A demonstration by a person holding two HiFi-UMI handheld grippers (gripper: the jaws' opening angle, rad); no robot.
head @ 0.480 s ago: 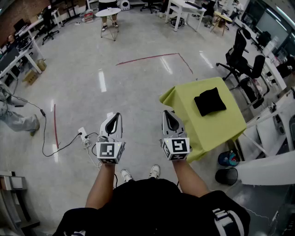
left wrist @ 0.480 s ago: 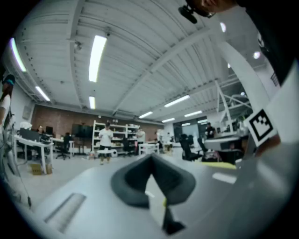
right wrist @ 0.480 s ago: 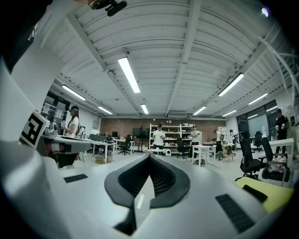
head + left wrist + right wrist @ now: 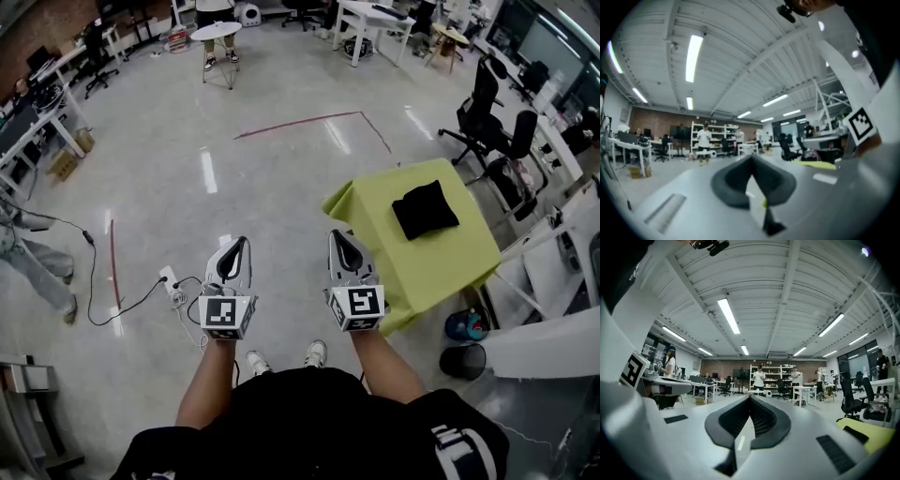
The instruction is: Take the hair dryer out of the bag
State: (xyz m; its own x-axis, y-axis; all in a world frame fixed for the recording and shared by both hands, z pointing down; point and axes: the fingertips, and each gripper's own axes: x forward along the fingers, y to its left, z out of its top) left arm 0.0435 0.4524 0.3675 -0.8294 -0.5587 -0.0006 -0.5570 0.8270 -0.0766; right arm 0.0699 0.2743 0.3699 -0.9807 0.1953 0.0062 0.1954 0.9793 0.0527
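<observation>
A black fabric bag (image 4: pixel 425 208) lies on a table under a yellow-green cloth (image 4: pixel 441 258), right of centre in the head view. No hair dryer shows. My left gripper (image 4: pixel 236 246) and right gripper (image 4: pixel 339 237) are held level over the floor, side by side, left of the table. Both are shut with nothing between their jaws. In the right gripper view the right gripper (image 4: pixel 749 399) has the tips touching, and the cloth's corner (image 4: pixel 867 432) shows at the lower right. In the left gripper view the left gripper (image 4: pixel 752 160) points across the room, with the cloth (image 4: pixel 816 164) at mid right.
A power strip with cable (image 4: pixel 171 282) lies on the floor left of my left gripper. Office chairs (image 4: pixel 487 117) stand beyond the table; a black bin (image 4: pixel 460 360) and a blue-lidded tub (image 4: pixel 464 323) sit by its near corner. A person (image 4: pixel 33 267) stands at far left.
The view has shifted slightly; both grippers sit a little lower in the picture, still shut. The person at far left has stepped.
</observation>
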